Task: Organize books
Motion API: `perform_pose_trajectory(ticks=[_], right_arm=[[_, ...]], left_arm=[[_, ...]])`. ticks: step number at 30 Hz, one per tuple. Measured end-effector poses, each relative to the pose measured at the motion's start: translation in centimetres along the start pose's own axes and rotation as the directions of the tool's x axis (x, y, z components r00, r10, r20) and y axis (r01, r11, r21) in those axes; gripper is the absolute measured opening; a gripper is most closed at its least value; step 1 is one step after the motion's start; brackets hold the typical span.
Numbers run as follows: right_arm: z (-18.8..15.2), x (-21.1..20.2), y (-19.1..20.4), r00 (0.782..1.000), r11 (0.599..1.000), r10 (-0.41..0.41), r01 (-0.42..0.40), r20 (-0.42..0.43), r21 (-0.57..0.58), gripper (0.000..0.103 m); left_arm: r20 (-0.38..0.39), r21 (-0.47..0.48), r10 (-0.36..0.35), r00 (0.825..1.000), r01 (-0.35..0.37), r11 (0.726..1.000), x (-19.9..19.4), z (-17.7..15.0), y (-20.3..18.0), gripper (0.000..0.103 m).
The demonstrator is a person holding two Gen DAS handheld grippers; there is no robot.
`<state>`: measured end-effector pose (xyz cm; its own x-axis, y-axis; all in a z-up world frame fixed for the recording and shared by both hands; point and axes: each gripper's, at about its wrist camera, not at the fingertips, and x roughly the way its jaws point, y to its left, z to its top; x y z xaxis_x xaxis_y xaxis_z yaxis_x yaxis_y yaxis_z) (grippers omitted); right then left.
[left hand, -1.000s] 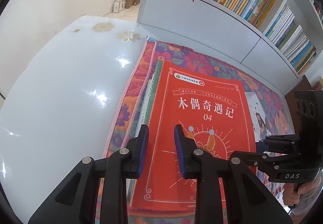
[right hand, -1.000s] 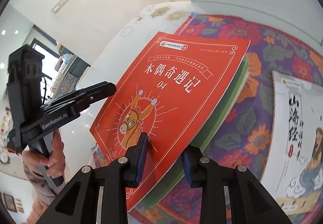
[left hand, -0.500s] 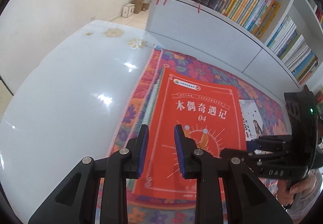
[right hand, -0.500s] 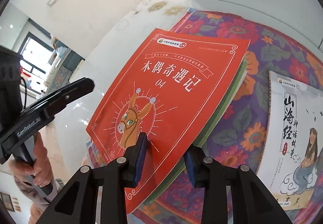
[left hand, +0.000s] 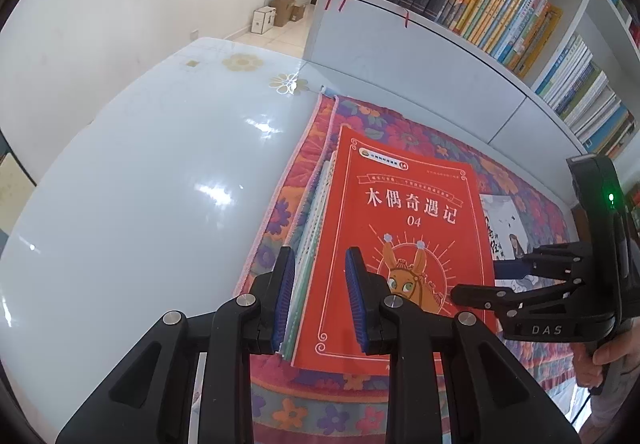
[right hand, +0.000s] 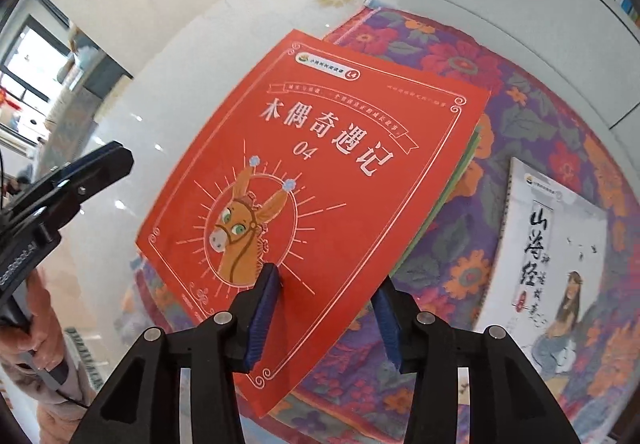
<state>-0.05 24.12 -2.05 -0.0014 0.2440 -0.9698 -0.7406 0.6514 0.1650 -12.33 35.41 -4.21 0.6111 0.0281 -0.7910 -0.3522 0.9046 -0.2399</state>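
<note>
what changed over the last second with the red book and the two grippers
The left gripper has backed away from the red book and risen, still open and empty. The right gripper stays straddling the stack's edge, lifting it more. The white book lies unmoved on the floral cloth.

A mat [left hand: 360,412] lay on the right part of the table [left hand: 140,204], its far edge close under the bookshelf [left hand: 500,16] that stood behind the table. On the mat's left side sat a stack of books [left hand: 310,244] with the donkey book [left hand: 400,236] on top, and the second book [right hand: 556,256] lay flat on the mat to its right, apart from the stack. The left gripper [left hand: 318,298] was at the stack's near left corner, the right gripper [right hand: 326,318] at its near right corner, one finger above the top cover and one beside the edge.
</note>
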Motion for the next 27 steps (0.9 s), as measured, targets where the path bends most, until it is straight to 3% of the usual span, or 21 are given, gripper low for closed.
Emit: perform_pose_trajectory(ticks=[6,9,13,20,27], right_arm=[[-0.5,0.1,-0.4,0.999,1.0,-0.028,0.029,-0.038,0.012,0.044],[-0.8,-0.6,-0.7,0.999,0.999,0.015,-0.013,-0.036,0.033,0.044],[-1.8,-2.4,-2.0,0.998,0.998,-0.055,0.055,0.008,0.008,0.044],[-5.5,-4.2,-11.5,0.999,0.98,-0.036,0.028,0.04,0.198,0.044],[-9.3,-5.4,-20.5,0.994,0.939,-0.051,0.016,0.094,0.345,0.044]], left_arm=[[-0.009,0.015,-0.001,1.0,0.001,1.0,0.2,-0.1,-0.6,0.024],[-0.012,0.026,0.003,1.0,-0.002,1.0,0.2,-0.2,-1.2,0.024],[-0.013,0.057,-0.014,1.0,0.014,0.998,0.2,-0.4,-3.0,0.024],[-0.026,0.14,-0.061,0.998,0.064,0.988,1.3,0.0,-9.8,0.024],[-0.106,0.165,-0.096,0.99,0.113,0.98,5.6,-0.7,-17.4,0.024]])
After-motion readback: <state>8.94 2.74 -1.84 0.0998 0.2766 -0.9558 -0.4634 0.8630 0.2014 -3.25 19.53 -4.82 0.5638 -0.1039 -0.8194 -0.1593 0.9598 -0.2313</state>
